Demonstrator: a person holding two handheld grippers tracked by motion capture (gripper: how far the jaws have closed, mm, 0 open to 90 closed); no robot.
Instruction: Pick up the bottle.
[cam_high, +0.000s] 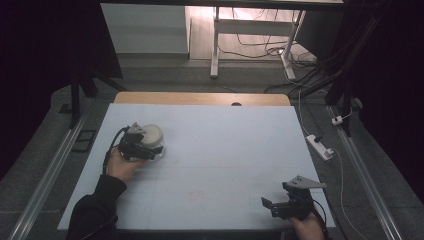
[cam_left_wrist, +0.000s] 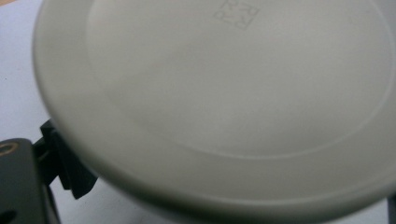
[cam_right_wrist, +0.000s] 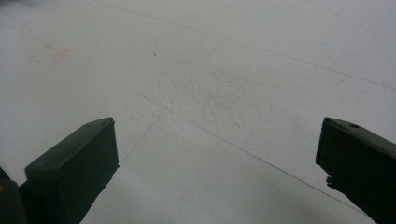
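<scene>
A round off-white lidded container (cam_high: 152, 134) stands on the left part of the white table top (cam_high: 215, 145). In the left gripper view its lid (cam_left_wrist: 233, 88) looms very close, with a small embossed mark near the top. My left gripper (cam_high: 153, 150) (cam_left_wrist: 233, 191) is at the container's near side, jaws spread wide on either side of it below the lid's rim; I see no squeeze on it. My right gripper (cam_high: 276, 195) (cam_right_wrist: 217, 140) hovers low over bare table at the front right, open, with nothing between its jaws.
Faint pencil lines and a reddish mark (cam_right_wrist: 46, 55) cross the table top. A wooden strip (cam_high: 200, 98) borders the far edge. On the floor to the right lie a power strip (cam_high: 320, 146) and cables; a white desk frame (cam_high: 216, 40) stands beyond.
</scene>
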